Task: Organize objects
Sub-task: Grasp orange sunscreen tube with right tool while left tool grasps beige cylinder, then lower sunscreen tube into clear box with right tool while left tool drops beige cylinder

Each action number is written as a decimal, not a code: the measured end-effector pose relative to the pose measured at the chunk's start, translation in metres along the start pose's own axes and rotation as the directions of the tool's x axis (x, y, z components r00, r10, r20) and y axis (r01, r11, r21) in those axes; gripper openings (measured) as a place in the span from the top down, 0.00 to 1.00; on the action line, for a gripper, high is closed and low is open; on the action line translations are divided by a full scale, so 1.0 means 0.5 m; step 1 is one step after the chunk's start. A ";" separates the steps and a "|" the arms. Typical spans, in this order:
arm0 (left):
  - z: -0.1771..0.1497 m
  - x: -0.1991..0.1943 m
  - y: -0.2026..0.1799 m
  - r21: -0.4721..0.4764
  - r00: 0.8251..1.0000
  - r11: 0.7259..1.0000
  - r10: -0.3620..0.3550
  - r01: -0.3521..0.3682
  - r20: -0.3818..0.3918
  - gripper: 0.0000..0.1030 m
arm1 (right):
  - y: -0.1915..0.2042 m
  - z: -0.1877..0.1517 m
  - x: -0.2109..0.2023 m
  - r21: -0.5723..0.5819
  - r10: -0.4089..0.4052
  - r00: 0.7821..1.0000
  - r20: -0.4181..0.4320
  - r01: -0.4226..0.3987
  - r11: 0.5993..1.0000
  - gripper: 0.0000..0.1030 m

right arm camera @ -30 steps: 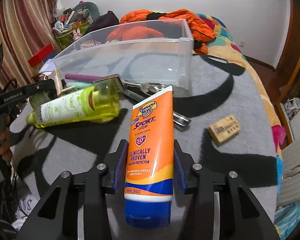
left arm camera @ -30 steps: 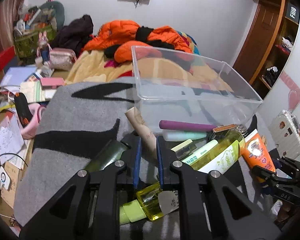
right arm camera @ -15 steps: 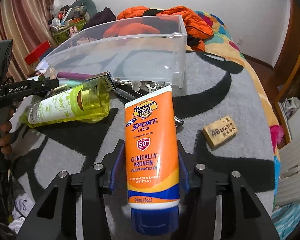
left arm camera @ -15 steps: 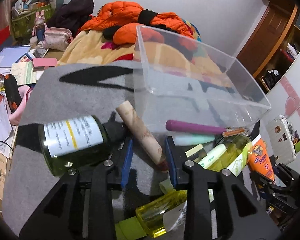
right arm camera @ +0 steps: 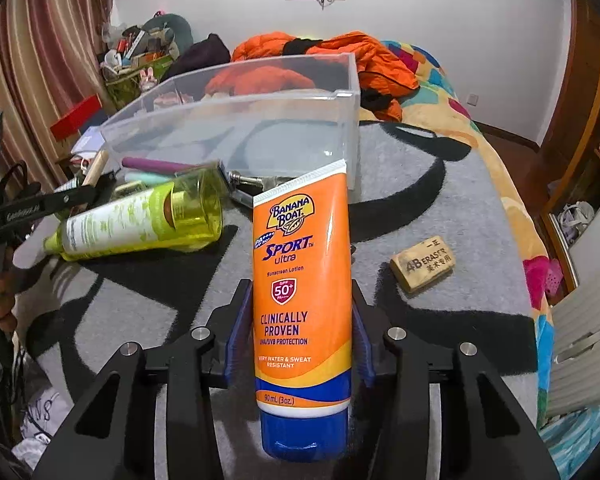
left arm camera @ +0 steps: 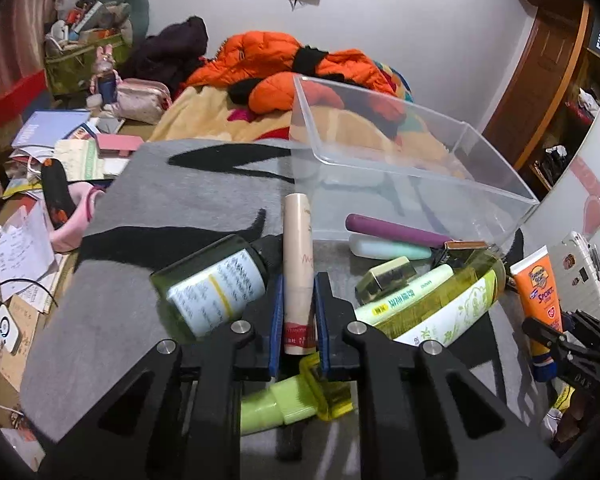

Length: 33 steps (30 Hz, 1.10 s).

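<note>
**Left wrist view: beige tube clamped, sunscreen held on the right**

Left wrist view shows the left gripper (left arm camera: 298, 312) closed on a beige tube (left arm camera: 297, 248) lying on the grey blanket (left arm camera: 172, 208), beside a dark green bottle (left arm camera: 212, 284) and just in front of the clear bin (left arm camera: 400, 152). The right gripper (right arm camera: 300, 332) clamps an orange sunscreen tube (right arm camera: 300, 280), its crimped end pointing toward the bin. An eraser (right arm camera: 423, 263) lies apart to the right.

glossy orange plastic on the sunscreen tube (right arm camera: 300, 292). clear smooth plastic for the bin (right arm camera: 236, 128); fuzzy grey cloth on the blanket (right arm camera: 440, 328). matt black plastic on the right gripper (right arm camera: 300, 344).
</note>
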<state>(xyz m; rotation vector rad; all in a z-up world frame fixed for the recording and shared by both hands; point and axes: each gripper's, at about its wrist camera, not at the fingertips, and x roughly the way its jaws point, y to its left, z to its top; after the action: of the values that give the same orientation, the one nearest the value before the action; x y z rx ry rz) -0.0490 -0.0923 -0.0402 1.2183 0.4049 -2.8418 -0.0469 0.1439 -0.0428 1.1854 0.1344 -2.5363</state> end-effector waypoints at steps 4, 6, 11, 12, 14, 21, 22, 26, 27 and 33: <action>-0.002 -0.032 -0.004 -0.010 0.999 1.000 -0.002 0.003 0.034 0.86 | -0.008 0.005 -0.020 0.033 0.016 1.000 0.026 -0.016 0.999 0.62; -0.001 -0.049 -0.009 -0.011 0.999 1.000 -0.008 0.008 0.052 0.86 | -0.011 0.011 -0.032 0.045 0.021 0.999 0.044 -0.023 0.999 0.64; 0.007 -0.085 -0.028 0.016 0.995 1.000 -0.026 0.025 0.100 0.86 | -0.014 0.029 -0.061 0.055 0.031 0.995 0.090 -0.036 0.998 0.69; 0.012 -0.091 -0.034 0.023 0.994 0.999 -0.033 0.031 0.108 0.86 | -0.014 0.032 -0.064 0.056 0.033 0.995 0.097 -0.039 0.998 0.70; 0.019 -0.098 -0.043 0.032 0.992 0.999 -0.045 0.041 0.119 0.86 | -0.015 0.044 -0.070 0.059 0.041 0.993 0.109 -0.047 0.997 0.73; 0.058 -0.119 -0.069 0.061 0.983 0.996 -0.081 0.072 0.164 0.86 | -0.013 0.076 -0.083 0.038 0.042 0.988 0.151 -0.048 0.998 0.75; 0.064 -0.119 -0.072 0.065 0.982 0.995 -0.084 0.074 0.169 0.86 | -0.014 0.082 -0.087 0.035 0.045 0.986 0.160 -0.051 0.998 0.76; 0.092 -0.111 -0.081 0.074 0.980 0.994 -0.094 0.082 0.176 0.86 | -0.016 0.117 -0.109 0.021 0.043 0.977 0.208 -0.048 0.999 0.76; 0.099 -0.108 -0.082 0.077 0.980 0.994 -0.097 0.084 0.176 0.86 | -0.016 0.129 -0.115 0.015 0.041 0.974 0.223 -0.045 0.999 0.76; 0.138 -0.077 -0.089 0.083 0.982 0.993 -0.097 0.084 0.162 0.86 | -0.016 0.202 -0.133 -0.006 0.046 0.955 0.295 -0.047 0.999 0.76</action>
<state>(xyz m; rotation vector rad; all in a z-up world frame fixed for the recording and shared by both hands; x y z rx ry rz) -0.0768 -0.0694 0.0430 0.9879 0.3572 -3.0331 -0.0836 0.1461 0.0729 0.7863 0.0316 -2.6351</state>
